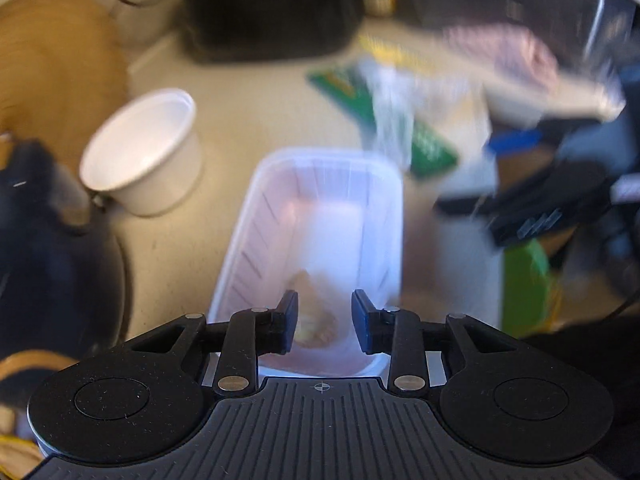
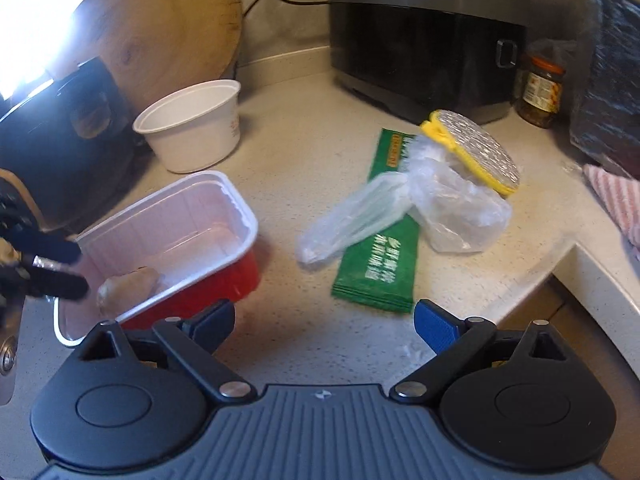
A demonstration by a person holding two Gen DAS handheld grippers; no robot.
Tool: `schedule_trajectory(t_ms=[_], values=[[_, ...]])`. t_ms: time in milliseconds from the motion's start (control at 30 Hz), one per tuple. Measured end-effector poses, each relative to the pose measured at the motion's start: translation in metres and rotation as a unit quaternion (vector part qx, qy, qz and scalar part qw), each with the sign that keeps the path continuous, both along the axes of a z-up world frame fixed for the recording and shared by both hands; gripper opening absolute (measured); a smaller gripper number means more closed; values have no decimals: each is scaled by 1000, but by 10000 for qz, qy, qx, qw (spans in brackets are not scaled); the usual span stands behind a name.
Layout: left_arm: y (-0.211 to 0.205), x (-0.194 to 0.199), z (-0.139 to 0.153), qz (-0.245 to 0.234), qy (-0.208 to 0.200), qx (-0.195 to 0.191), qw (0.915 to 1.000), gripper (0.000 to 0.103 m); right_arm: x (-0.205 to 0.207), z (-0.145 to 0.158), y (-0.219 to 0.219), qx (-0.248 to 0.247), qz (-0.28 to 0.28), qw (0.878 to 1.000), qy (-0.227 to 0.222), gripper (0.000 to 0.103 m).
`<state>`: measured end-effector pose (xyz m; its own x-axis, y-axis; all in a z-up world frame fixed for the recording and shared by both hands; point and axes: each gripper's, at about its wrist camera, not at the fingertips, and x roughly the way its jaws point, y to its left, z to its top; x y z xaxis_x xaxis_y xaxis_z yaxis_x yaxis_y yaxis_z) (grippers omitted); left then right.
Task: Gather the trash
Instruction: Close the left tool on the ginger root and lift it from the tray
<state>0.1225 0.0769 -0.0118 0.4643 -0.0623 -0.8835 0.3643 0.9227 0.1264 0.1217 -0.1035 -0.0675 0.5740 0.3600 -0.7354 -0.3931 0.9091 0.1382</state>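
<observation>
**Tray and wrappers on the counter**

While the left gripper [image 1: 324, 320] was held over the tray [image 2: 224, 196], its fingers were parted, nothing grasped. The right gripper [image 2: 324, 324] was spread wide and empty. A bag [image 2: 400, 208] was seen lying beside the tray.

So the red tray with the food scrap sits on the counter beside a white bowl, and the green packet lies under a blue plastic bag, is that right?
Not quite: the bag on the green packet is clear, not blue, as the right wrist view shows. The red tray, its food scrap, the counter and the white bowl are as you say.
</observation>
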Motion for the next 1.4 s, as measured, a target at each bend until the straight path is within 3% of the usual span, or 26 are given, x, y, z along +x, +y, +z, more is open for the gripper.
schedule_trajectory(t_ms=[67,167,367,500,633,700,767,833,900,1000,1133,1267,1400], values=[[-3,8,-14,-5,275,200,9994,36,5,-7,-9,47,-243,9996,119,97],[-1,16,-14,166,289,248,9991,42,8,-14,-25,145,-485,9985,220,97],[10,35,-22,589,302,407,9970,45,2,-16,-36,47,-446,9989,-155,97],[11,40,-27,576,362,422,9968,59,3,-14,-31,-120,-355,9981,-491,97],[2,43,-34,478,368,476,9970,74,20,-12,-33,51,-411,9975,-566,97],[2,43,-34,563,297,393,9972,73,28,-12,-33,68,-421,9969,-654,95],[3,42,-28,713,153,236,9971,54,36,-10,-31,2,-352,9962,-795,88],[5,38,-19,736,-15,-140,9972,17,42,-6,-28,-163,-283,9944,-1003,83],[6,37,-17,809,65,-392,9959,26,48,-1,-29,-262,-283,9911,-1270,83],[2,42,-26,942,43,-268,9952,44,60,7,-34,-216,-301,9896,-1390,83],[-3,54,-40,1063,239,-101,9940,41,77,9,-41,-55,-345,9916,-1247,83],[11,71,-47,1303,495,-524,9888,47,84,2,-43,61,-320,9939,-1057,83],[11,75,-46,1290,429,-655,9885,42,90,1,-46,178,-350,9944,-978,83]])
